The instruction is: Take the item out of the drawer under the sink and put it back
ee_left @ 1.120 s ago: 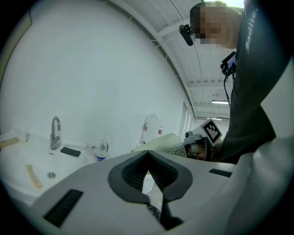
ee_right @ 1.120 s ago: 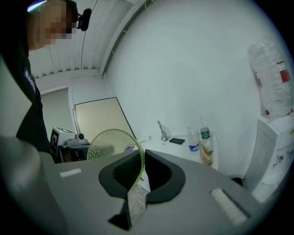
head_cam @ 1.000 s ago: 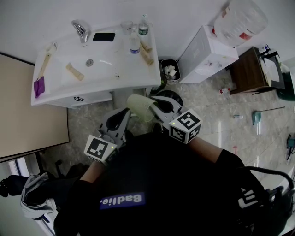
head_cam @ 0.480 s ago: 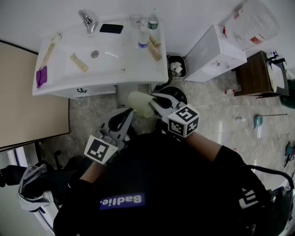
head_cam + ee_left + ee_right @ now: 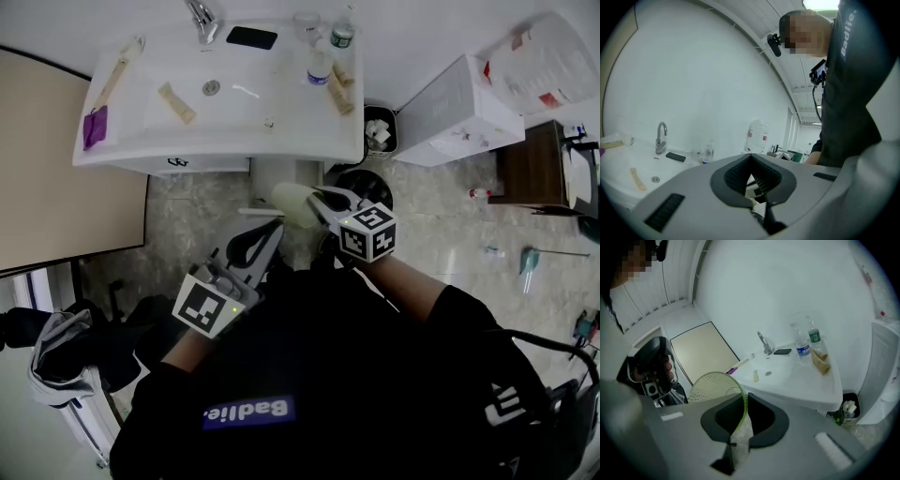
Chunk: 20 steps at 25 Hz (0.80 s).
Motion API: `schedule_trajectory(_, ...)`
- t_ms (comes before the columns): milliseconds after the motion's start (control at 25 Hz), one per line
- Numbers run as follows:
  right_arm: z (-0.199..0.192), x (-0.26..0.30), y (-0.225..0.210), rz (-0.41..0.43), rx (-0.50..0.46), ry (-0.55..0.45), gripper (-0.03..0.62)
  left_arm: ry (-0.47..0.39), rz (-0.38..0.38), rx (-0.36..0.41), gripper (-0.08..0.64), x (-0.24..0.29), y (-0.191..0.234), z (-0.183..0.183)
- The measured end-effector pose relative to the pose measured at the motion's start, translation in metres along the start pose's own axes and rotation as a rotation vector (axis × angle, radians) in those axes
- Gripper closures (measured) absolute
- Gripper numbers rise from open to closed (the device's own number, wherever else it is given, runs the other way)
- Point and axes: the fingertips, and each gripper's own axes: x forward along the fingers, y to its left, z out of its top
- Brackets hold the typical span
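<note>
My right gripper (image 5: pixel 314 201) is shut on the wall of a pale green translucent cup (image 5: pixel 296 203), held on its side in front of the white column under the sink (image 5: pixel 225 141). In the right gripper view the cup's rim (image 5: pixel 717 389) stands up between the jaws of that gripper (image 5: pixel 743 398). My left gripper (image 5: pixel 260 242) hangs just left of the cup and below it, jaws together and holding nothing; its tips (image 5: pixel 751 156) meet in the left gripper view. The vanity front (image 5: pixel 187 166) shows only as a narrow white strip.
On the basin are a faucet (image 5: pixel 202 14), a black phone (image 5: pixel 251 37), two bottles (image 5: pixel 322 66), tubes and a purple-handled brush (image 5: pixel 97 127). A small bin (image 5: pixel 378 132), a white box (image 5: pixel 464 112) and a brown table (image 5: pixel 542 169) stand right. A beige panel (image 5: pixel 66 187) is left.
The right gripper has sunk with the cup, and the sink has slid up the head view. The left gripper has stayed about where it was.
</note>
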Motion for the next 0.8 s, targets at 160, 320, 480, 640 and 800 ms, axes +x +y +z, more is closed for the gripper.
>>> schedule_trajectory(160, -0.014, 0.017, -0.014, 0.000, 0.036, 0.035, 0.572, -0.005, 0.007, 0.004, 0.554, -0.004, 0.001, 0.002)
schedule_trajectory(320, -0.030, 0.037, -0.033, -0.025, 0.030, 0.079, 0.572, 0.010, 0.023, 0.008, 0.554, -0.006, 0.006, 0.001)
schedule_trajectory(480, -0.051, 0.061, -0.056, -0.054, 0.032, 0.139, 0.572, -0.002, 0.057, -0.023, 0.554, -0.007, 0.019, 0.005)
schedule_trajectory(640, -0.079, 0.085, -0.081, -0.086, 0.063, 0.221, 0.572, -0.015, 0.086, -0.027, 0.554, -0.010, 0.029, 0.009)
schedule_trajectory(800, -0.105, 0.107, -0.110, -0.139, 0.108, 0.289, 0.572, -0.013, 0.109, -0.036, 0.554, -0.009, 0.040, 0.008)
